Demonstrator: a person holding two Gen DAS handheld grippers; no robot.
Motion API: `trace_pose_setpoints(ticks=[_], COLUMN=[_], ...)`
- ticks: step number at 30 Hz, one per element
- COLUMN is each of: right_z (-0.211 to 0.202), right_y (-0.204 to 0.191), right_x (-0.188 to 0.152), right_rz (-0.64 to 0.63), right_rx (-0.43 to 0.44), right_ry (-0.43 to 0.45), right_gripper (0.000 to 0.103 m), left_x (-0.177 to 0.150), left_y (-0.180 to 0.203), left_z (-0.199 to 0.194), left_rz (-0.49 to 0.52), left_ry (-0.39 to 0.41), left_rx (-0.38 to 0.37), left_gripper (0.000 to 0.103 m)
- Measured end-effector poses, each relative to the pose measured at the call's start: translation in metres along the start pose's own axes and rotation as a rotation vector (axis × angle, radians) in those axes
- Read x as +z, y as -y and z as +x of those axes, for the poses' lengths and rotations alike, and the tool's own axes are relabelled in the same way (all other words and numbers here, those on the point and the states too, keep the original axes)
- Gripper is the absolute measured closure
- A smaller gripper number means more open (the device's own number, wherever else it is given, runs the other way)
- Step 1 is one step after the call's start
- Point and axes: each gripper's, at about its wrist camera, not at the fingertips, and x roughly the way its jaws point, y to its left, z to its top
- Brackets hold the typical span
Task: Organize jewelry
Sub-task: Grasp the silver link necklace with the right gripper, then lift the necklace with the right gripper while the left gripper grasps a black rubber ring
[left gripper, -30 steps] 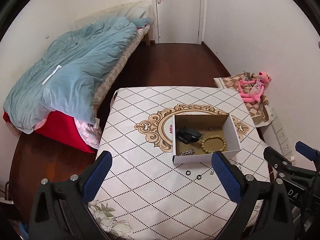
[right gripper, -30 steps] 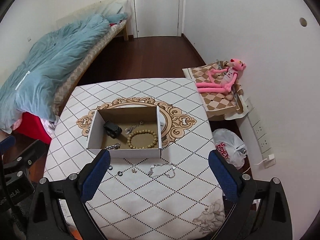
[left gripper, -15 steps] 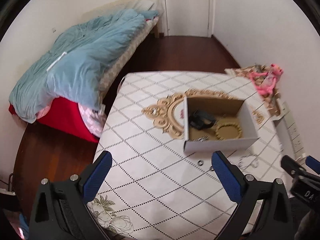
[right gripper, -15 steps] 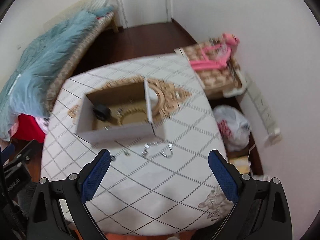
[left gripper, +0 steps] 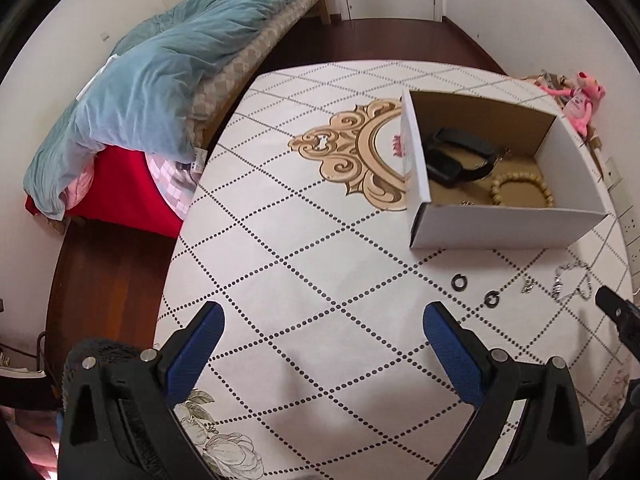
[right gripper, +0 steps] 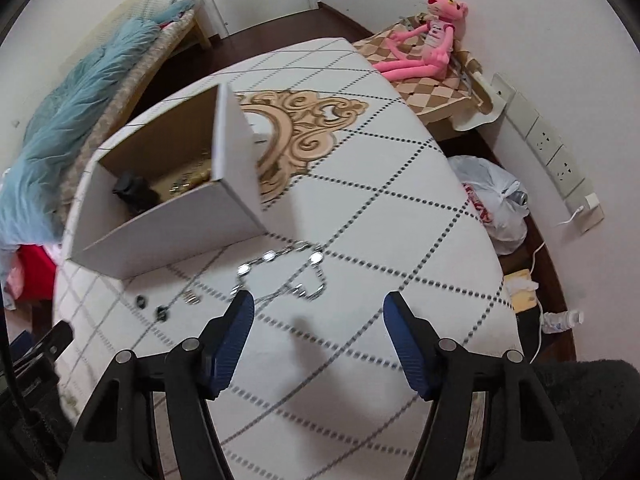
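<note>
R gripper point(right gripper: 316, 316), jaws spread & empty, sits nearest the silver chain bracelet point(right gripper: 280, 276), which lies just ahead on the surface w/ its long axis roughly crosswise to the jaws, in front of the cardboard box point(right gripper: 168, 236); L gripper point(left gripper: 320, 328) also spread, farther off.

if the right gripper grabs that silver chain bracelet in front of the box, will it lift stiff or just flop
Probably floppy: the silver chain bracelet lies in loose, uneven loops on the tablecloth, so it would likely dangle from the pinch point. Its thin links look light but may slip between the open right gripper pads. Pushing it would likely bunch it, not slide it whole.
</note>
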Motion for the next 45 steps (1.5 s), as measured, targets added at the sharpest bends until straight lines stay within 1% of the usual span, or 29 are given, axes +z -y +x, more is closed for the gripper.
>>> trace_pose_setpoints(ticks=[2,3,4,5,6,9,10,11,12,13,14,17,22,25,28,30,32,34,36,39,41,42,44,45], right_z=[0.009,0.013,0.019,0.023,0.027,0.031,0.031,0.029,0.029,0.029,0.027,0.019,-0.014,-0.032,-0.040,-0.035,-0.031,-0.025,-0.022,-0.020,-0.020,-0.020,-0.020,-0.020], right_y=[0.001,0.000,-0.002,-0.004,-0.005,-0.017,-0.018,-0.019,-0.020,-0.021,-0.019,-0.010,-0.003,-0.004,-0.005,0.000,0.003,0.010,0.014,0.019,0.021,0.021,0.022,0.022], right_x=[0.002,0.003,0.003,0.005,0.004,0.002,0.001,0.000,-0.001,-0.002,-0.004,-0.007,-0.006,-0.001,-0.001,0.001,-0.001,-0.001,-0.001,-0.001,0.000,0.000,0.001,0.001], right_rz=[-0.004,-0.011,-0.021,-0.034,-0.044,-0.118,-0.124,-0.129,-0.139,-0.138,-0.128,-0.084,-0.034,-0.027,-0.022,-0.009,0.004,0.026,0.034,0.049,0.056,0.057,0.062,0.063], right_rx=[-0.016,-0.031,-0.040,-0.049,-0.062,-0.107,-0.104,-0.090,-0.061,-0.059,-0.044,0.005,0.081,0.116,0.122,0.118,0.108,0.106,0.098,0.096,0.096,0.094,0.094,0.094], right_ry=[0.006,0.008,0.010,0.008,0.004,0.044,0.054,0.064,0.058,0.052,0.052,0.062,0.123,0.157,0.162,0.151,0.140,0.127,0.123,0.118,0.118,0.119,0.119,0.119], right_gripper=[0.034,0.036,0.039,0.046,0.049,0.054,0.059,0.083,0.099,0.099,0.102,0.102,0.102,0.102,0.102,0.102,0.102,0.102,0.102,0.102,0.102,0.102,0.102,0.102], left_x=[-0.001,-0.001,-0.002,-0.003,-0.003,-0.003,-0.003,-0.003,-0.003,-0.003,-0.002,-0.002,-0.002,-0.002,-0.001,0.000,0.002,0.003,0.003,0.003,0.003,0.003,0.003,0.003], left_y=[0.002,0.002,0.002,0.003,0.003,0.006,0.006,0.007,0.008,0.008,0.008,0.008,0.012,0.020,0.032,0.041,0.050,0.058,0.068,0.079,0.085,0.087,0.089,0.090], left_z=[0.005,0.009,0.012,0.015,0.017,0.022,0.023,0.023,0.024,0.025,0.025,0.024,0.024,0.026,0.029,0.030,0.031,0.030,0.029,0.030,0.033,0.035,0.038,0.037], left_rz=[0.005,0.006,0.006,0.007,0.009,0.017,0.019,0.021,0.024,0.025,0.024,0.029,0.035,0.045,0.055,0.056,0.059,0.070,0.096,0.128,0.142,0.146,0.149,0.154], left_ry=[-0.010,-0.017,-0.023,-0.031,-0.035,-0.046,-0.047,-0.047,-0.048,-0.050,-0.051,-0.046,-0.039,-0.056,-0.072,-0.078,-0.074,-0.063,-0.049,-0.047,-0.055,-0.061,-0.067,-0.058], left_rx=[0.006,0.007,0.006,0.007,0.007,0.011,0.011,0.011,0.010,0.009,0.006,0.003,-0.023,-0.079,-0.153,-0.206,-0.239,-0.254,-0.260,-0.260,-0.260,-0.264,-0.270,-0.265], left_gripper=[0.002,0.002,0.002,0.002,0.002,0.002,0.002,0.002,0.002,0.002,0.002,0.002,0.002,0.002,0.002,0.002,0.002,0.003,0.007,0.020,0.037,0.041,0.060,0.062])
